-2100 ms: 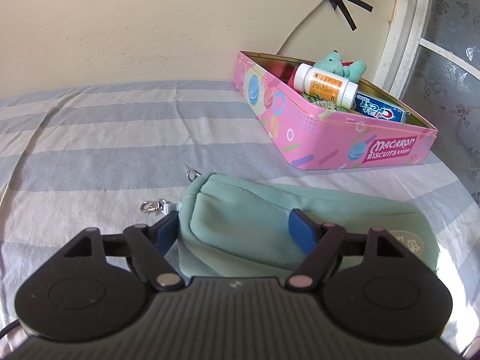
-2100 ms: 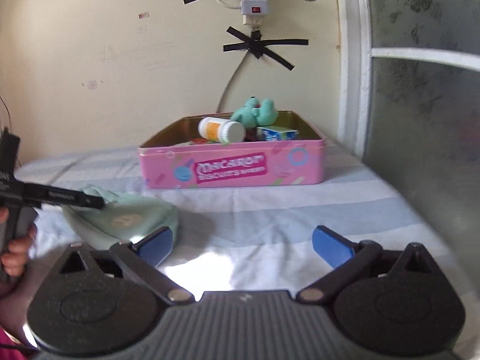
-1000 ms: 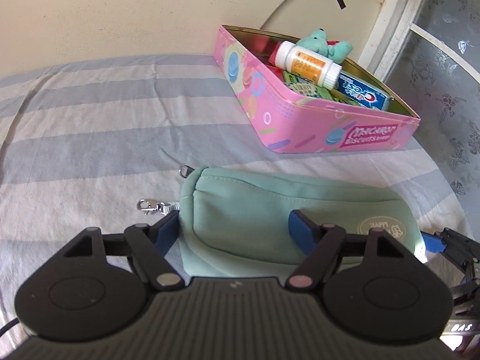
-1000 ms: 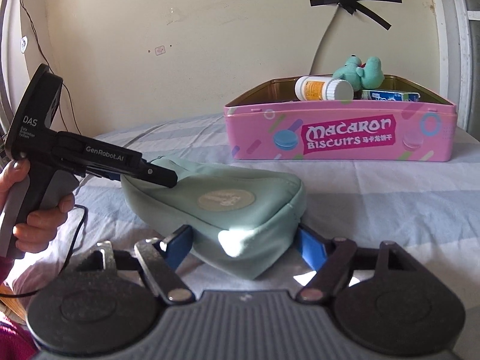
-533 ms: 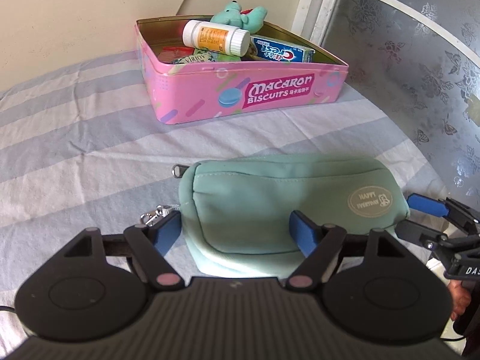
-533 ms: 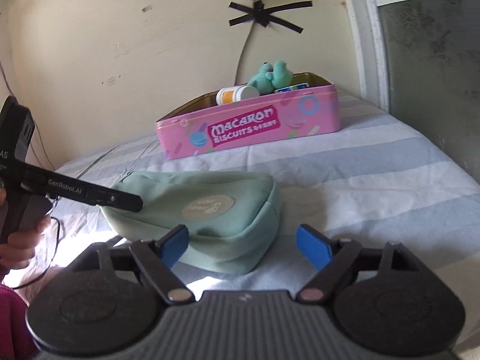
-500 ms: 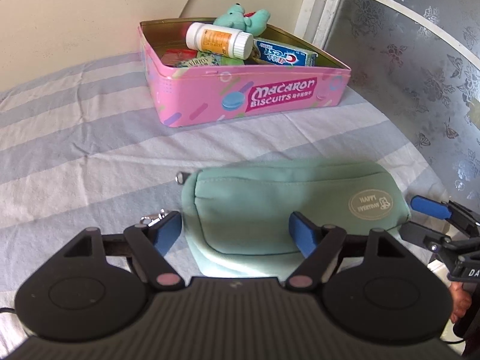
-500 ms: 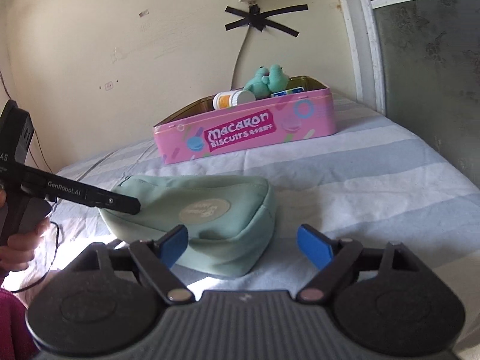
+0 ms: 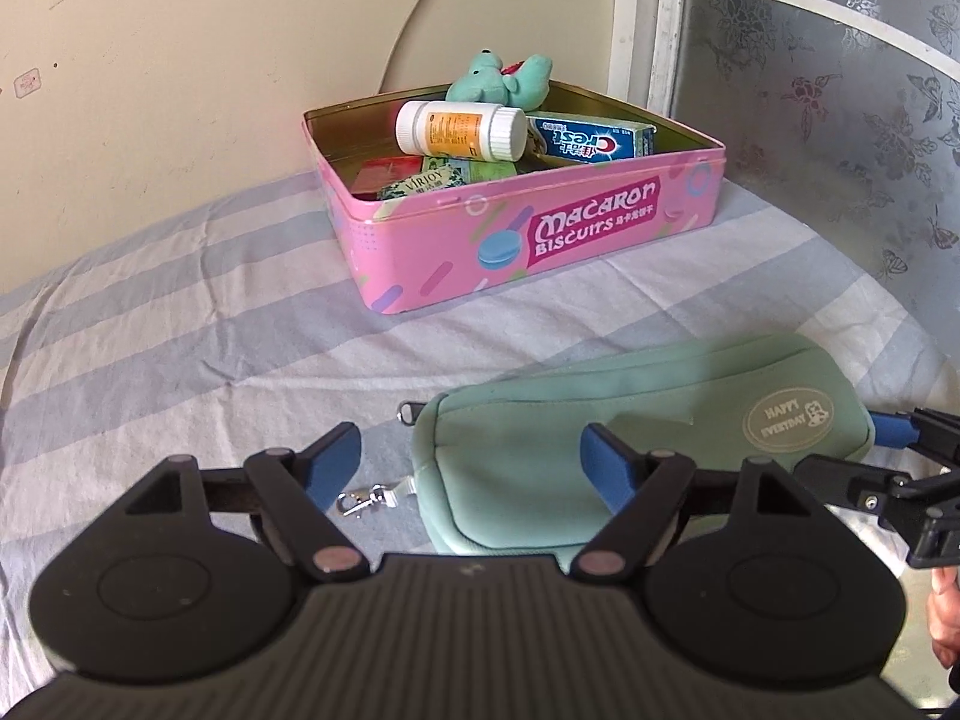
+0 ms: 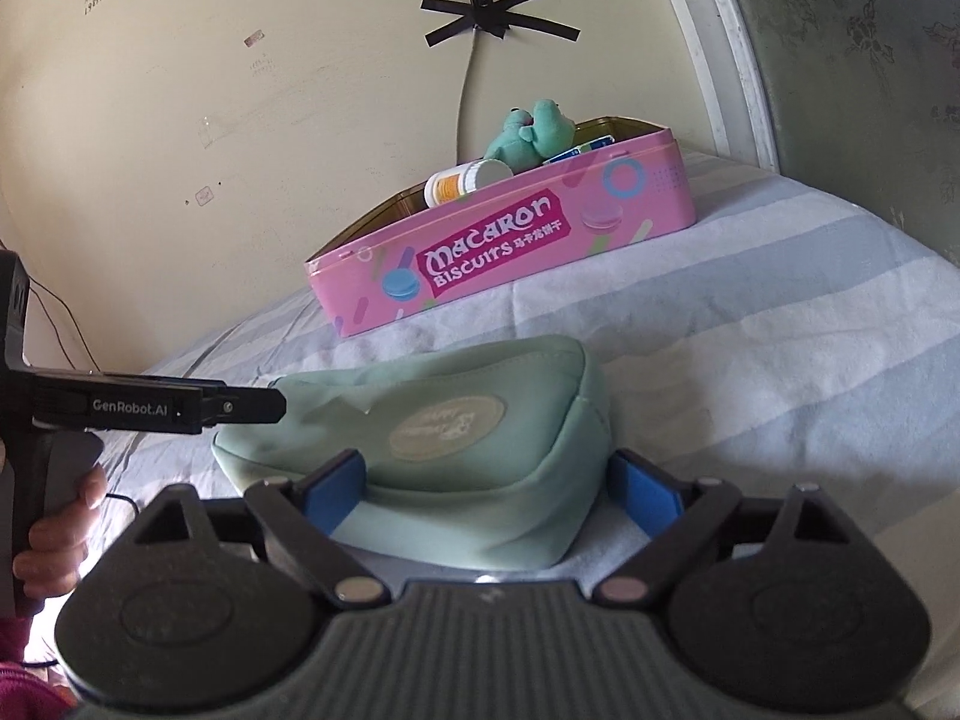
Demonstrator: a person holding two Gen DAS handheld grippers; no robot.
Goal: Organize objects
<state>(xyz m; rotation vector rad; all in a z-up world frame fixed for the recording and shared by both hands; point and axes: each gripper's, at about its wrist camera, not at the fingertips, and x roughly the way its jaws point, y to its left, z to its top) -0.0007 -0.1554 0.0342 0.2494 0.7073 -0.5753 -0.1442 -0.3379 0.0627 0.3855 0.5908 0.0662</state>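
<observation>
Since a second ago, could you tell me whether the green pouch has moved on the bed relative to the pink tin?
Yes. The green pouch has swung around: its badge end now points to the tin's right, and the pouch lies closer to parallel with the pink tin's lettered side.

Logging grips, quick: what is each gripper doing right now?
Left gripper: open and widening, around the green pouch's end, not gripping.
Right gripper: opening, straddling the pouch's other end, holding nothing.
</observation>
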